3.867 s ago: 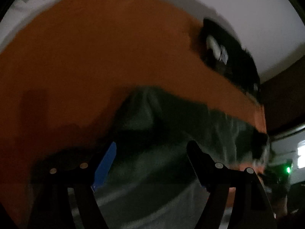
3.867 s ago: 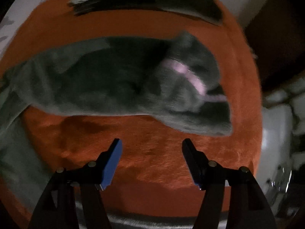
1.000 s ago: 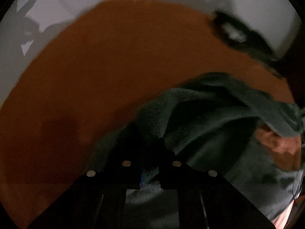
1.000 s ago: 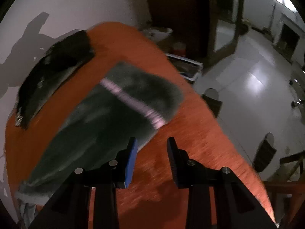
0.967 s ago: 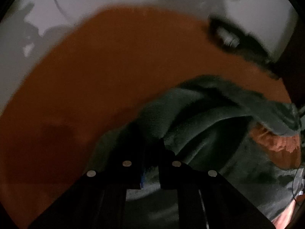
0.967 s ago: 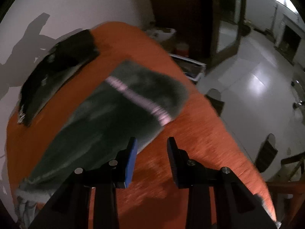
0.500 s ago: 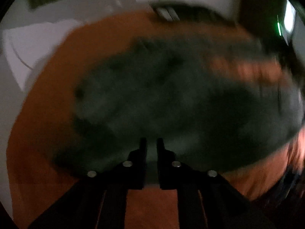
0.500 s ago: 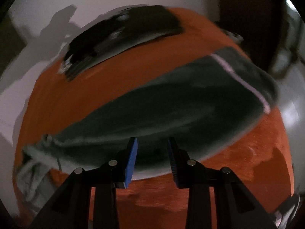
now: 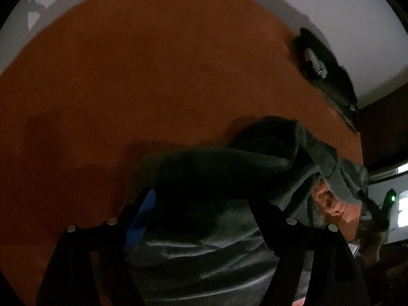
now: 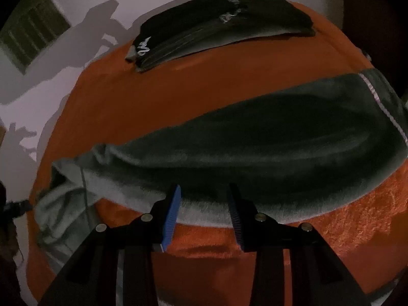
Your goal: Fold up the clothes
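Dark grey-green fleece trousers (image 10: 280, 132) lie stretched across an orange blanket (image 10: 204, 86), the pink-striped waistband (image 10: 380, 102) at the right. My right gripper (image 10: 204, 187) hovers over their near edge, jaws partly apart and widening slightly, gripping nothing. In the left wrist view the trousers' other end (image 9: 229, 158) sits bunched in a heap. My left gripper (image 9: 201, 197) is just above that heap, its jaws opening wide. Fabric lies between and below the fingers, and the pads do not press on it.
A folded black garment (image 10: 219, 25) rests at the blanket's far edge, also seen in the left wrist view as a black garment (image 9: 329, 81). A pale wall (image 10: 76, 5) lies beyond. Bare orange blanket (image 9: 153, 63) spreads to the left of the heap.
The left gripper, shut on a fold of the trousers a second ago, has opened and the fabric has dropped into a heap. The right gripper has swung from the waistband end along the trousers' near edge.
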Demonstrator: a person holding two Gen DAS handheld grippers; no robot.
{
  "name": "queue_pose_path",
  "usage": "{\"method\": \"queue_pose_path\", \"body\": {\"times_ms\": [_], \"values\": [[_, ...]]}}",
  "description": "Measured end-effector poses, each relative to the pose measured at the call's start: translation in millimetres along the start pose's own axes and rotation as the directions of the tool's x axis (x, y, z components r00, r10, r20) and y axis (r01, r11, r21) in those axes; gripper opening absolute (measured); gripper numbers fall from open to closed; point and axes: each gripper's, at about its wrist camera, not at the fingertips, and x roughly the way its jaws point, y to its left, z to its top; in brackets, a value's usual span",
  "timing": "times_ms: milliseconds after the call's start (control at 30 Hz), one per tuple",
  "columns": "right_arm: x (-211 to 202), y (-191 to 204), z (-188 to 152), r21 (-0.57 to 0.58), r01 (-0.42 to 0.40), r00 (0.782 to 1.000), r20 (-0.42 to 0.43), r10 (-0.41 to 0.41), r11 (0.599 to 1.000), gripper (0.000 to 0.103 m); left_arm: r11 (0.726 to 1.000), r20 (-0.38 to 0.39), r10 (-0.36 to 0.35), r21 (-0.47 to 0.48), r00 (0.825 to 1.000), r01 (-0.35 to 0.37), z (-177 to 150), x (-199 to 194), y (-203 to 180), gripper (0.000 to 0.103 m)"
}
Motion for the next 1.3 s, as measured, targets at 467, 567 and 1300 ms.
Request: {"method": "queue_pose_path", "body": {"times_ms": [467,567,1300], "values": [[6.4,8.3,-21.9,-0.041,0.017,1.000,-0.012,-0.018,0.999,0.036,0.960,0.337,0.109,0.207,0.935,-0.187,-94.9,-24.7,-67.1,0.004],[6.4,10.0,-23.1,-0.051,0.026,1.000,-0.001,-0.026,0.998,0.036,0.968,0.284,0.042,0.225,0.958,-0.109,-144.3,-22.0,-79.1,0.003],[11.2,21.2,-24.5,-0.078,0.026,0.999,-0.018,-0.027,0.997,0.036,0.974,-0.056,0.096,0.210,0.994,-0.082,-68.3,-33.0,-64.0,0.060]]}}
